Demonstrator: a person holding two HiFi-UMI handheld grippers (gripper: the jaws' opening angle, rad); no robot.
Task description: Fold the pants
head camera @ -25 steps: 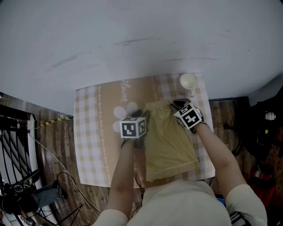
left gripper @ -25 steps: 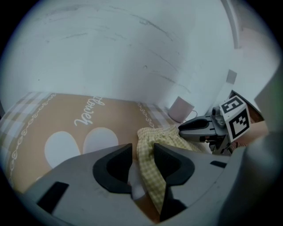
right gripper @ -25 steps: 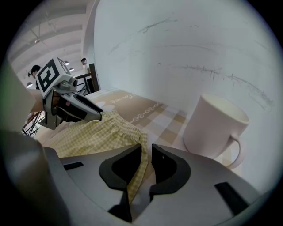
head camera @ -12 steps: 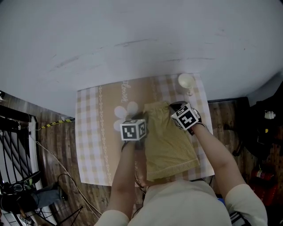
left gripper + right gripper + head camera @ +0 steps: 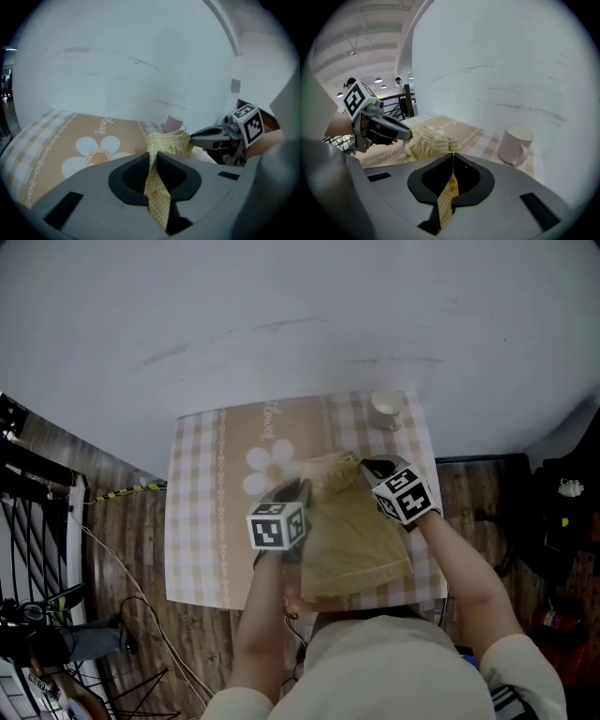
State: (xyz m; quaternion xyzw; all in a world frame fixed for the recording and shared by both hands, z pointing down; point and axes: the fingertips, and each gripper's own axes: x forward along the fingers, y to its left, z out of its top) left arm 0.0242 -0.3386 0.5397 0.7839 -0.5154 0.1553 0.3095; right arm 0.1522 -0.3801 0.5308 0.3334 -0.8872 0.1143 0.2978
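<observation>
Yellow checked pants [image 5: 361, 545] lie on the table, their near end at the front edge. My left gripper [image 5: 298, 491] is shut on the far left corner of the pants, and the cloth [image 5: 165, 140] runs down between its jaws [image 5: 153, 157]. My right gripper [image 5: 367, 468] is shut on the far right corner, where a thin fold of the fabric [image 5: 429, 140] is pinched between its jaws [image 5: 452, 157]. The far edge hangs lifted between the two grippers, off the tablecloth [image 5: 202, 521].
A pale mug [image 5: 385, 410] stands at the table's far right corner, close to the right gripper; it also shows as the mug [image 5: 514, 145] beside the wall. A white flower print [image 5: 267, 470] marks the cloth left of the pants. Wooden floor and a dark rack [image 5: 28, 521] lie at the left.
The left jaws closed on the pants' far left corner. Both grippers rose and drew the far edge up off the table and slightly toward me.
</observation>
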